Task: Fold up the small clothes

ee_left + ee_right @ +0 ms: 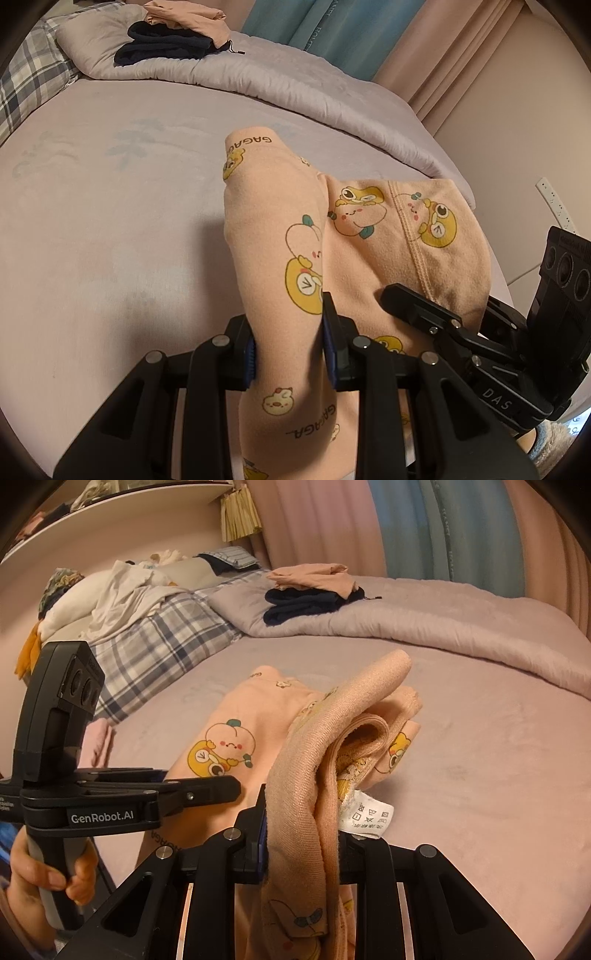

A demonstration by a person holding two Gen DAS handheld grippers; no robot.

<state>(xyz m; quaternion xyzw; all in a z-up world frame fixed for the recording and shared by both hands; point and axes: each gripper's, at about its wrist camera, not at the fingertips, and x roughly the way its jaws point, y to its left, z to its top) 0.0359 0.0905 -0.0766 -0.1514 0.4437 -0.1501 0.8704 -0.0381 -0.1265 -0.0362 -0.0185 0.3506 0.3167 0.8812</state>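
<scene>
A peach garment printed with cartoon ducks and peaches (369, 236) lies in the middle of the bed (110, 221), on its lilac sheet, with both ends lifted off the sheet. The left tool (288, 347) is clamped on one gathered, leg-like part of the garment, its blue pads (250, 360) pressing the cloth from both sides. The right tool (306, 834) is clamped on a thick bunched fold at the garment's other side, where a white care label (369, 814) hangs out just beside the jaws. In the right wrist view, a hand (40, 882) grips the handle of the left tool. Along the far edge of the bed a grey quilt (258, 74) is heaped, and on it sits a small stack: a folded peach garment (314, 576) on top of a folded dark garment (303, 605). A plaid pillow (155, 646) lies at the far left corner of the bed.
</scene>
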